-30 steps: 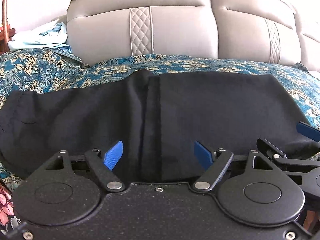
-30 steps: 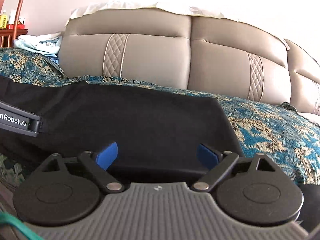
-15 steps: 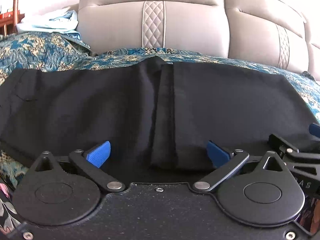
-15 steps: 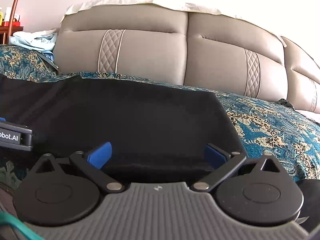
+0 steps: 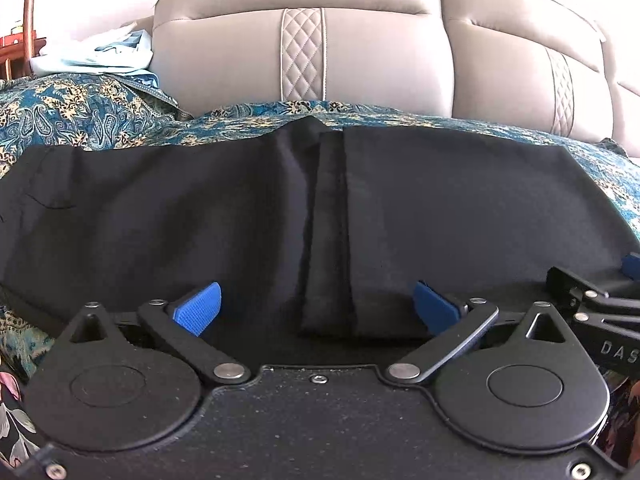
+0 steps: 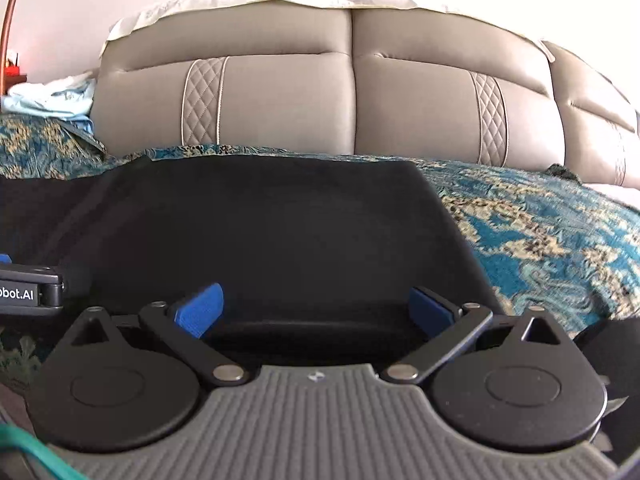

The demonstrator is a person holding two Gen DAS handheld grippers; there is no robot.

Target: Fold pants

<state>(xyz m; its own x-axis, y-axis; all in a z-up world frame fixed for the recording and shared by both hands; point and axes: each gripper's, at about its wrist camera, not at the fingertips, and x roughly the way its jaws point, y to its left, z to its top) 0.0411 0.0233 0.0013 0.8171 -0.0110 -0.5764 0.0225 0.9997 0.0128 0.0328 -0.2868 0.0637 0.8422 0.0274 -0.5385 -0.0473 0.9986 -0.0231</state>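
Black pants [image 5: 440, 208] folded flat, one layer lapped over another, on teal paisley bedspread [image 6: 540, 232], beige padded headboard [image 6: 352, 100] behind, left gripper [image 5: 316, 308] just opened wide, right gripper [image 6: 316, 308] wide apart, both holding nothing.

The left gripper [image 5: 316, 306] has just spread its jaws wide, letting go of the near edge of the pants [image 5: 440, 208], which now lies loose between the blue pads. The right gripper [image 6: 316, 308] has parted its jaws wider over that same edge.
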